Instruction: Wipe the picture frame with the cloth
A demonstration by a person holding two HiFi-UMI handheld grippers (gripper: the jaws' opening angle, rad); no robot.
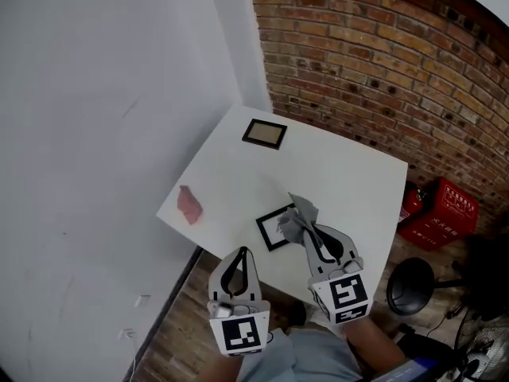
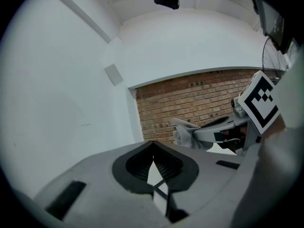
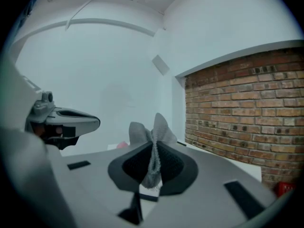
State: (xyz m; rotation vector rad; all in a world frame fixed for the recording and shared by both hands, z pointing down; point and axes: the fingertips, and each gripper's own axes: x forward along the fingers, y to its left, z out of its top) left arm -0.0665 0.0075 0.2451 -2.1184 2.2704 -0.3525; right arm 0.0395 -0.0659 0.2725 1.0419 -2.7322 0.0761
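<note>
Clearly the wiping step is about to begin or is barely under way. The right gripper (image 1: 308, 234) has its fingers clamped on the grey cloth (image 1: 299, 218). In the right gripper view the cloth (image 3: 153, 144) is pinched upright between the dark pads, with a loose tuft fanning out above them. From the head view the cloth hangs at the right-hand corner of the black-edged picture frame (image 1: 273, 230), which lies flat near the front edge of the white tabletop (image 1: 338, 173). It appears to brush that corner, though the angle doesn't settle whether it presses on the frame or hovers just above.

The left gripper (image 1: 242, 254) sits at the tabletop's near edge, just beside the frame. Its fingers are together at the tips with nothing between them.

A second frame (image 1: 264, 134) lies well apart toward the far corner, and a pink scrap (image 1: 189, 205) rests near the left edge.

Next, the right gripper likely needs to lower the cloth flat onto the glass and drag it across the whole frame. The frame is light and could skid, so the left gripper may need to pin its near edge.
</note>
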